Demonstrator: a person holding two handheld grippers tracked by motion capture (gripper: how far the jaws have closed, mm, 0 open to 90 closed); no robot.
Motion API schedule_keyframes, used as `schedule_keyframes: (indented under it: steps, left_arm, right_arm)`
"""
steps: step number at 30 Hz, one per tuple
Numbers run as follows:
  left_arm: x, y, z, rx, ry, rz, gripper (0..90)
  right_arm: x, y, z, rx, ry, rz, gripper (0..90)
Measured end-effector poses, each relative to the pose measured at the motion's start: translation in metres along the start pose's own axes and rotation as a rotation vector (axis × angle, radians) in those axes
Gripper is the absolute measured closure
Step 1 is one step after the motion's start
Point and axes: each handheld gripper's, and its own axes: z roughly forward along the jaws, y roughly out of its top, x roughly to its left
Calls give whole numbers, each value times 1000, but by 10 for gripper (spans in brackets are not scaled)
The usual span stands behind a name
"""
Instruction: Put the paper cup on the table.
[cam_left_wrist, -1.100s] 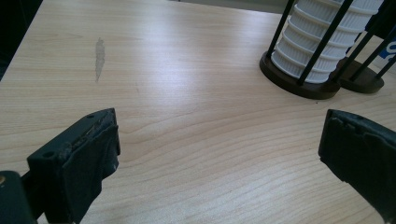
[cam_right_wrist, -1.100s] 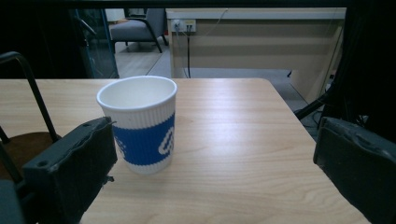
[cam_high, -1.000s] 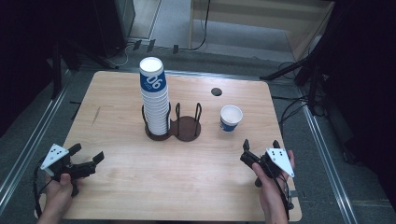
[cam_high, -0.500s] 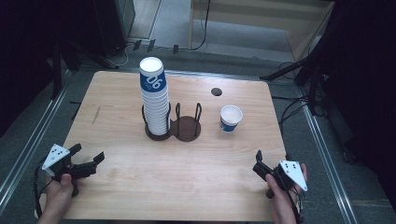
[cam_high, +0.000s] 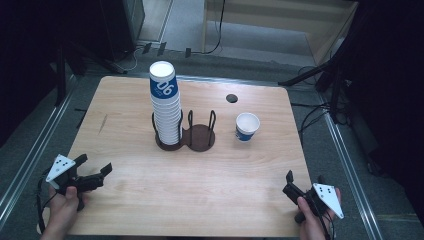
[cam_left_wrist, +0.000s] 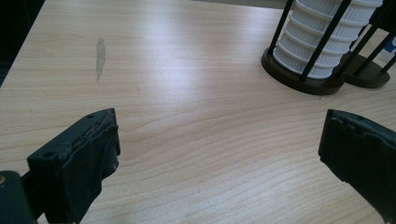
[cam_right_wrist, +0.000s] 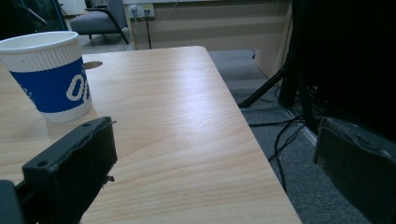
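Observation:
A tall stack of white ribbed paper cups (cam_high: 165, 107), the top one banded in blue, stands in the left ring of a dark two-ring wire holder (cam_high: 200, 138). The right ring is empty. To its right, a single blue-and-white cup (cam_high: 247, 126) stands upright on the table. My left gripper (cam_high: 95, 163) hovers open near the front left corner, pointing toward the holder; its view has the cup stack (cam_left_wrist: 322, 42) at upper right. My right gripper (cam_high: 304, 178) is open at the front right corner, and the single cup (cam_right_wrist: 49, 74) stands far left of its jaws. Both hold nothing.
The wooden table (cam_high: 125, 200) has a small round hole (cam_high: 231, 98) near its back edge. Its right edge (cam_right_wrist: 247, 140) drops to grey floor with cables and a dark stand. A pale scuff mark (cam_left_wrist: 100, 53) lies on the left of the tabletop.
My right gripper has drawn back and to the right, toward the table's front right corner. The left gripper and the cups have stayed put.

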Motion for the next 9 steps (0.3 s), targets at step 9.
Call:
schedule_keyframes:
  steps: [9]
  left_arm:
    - [1,0,1,3,-3,-12,0]
  right_arm:
    - [-6,-2,-3,11,-1,16,0]
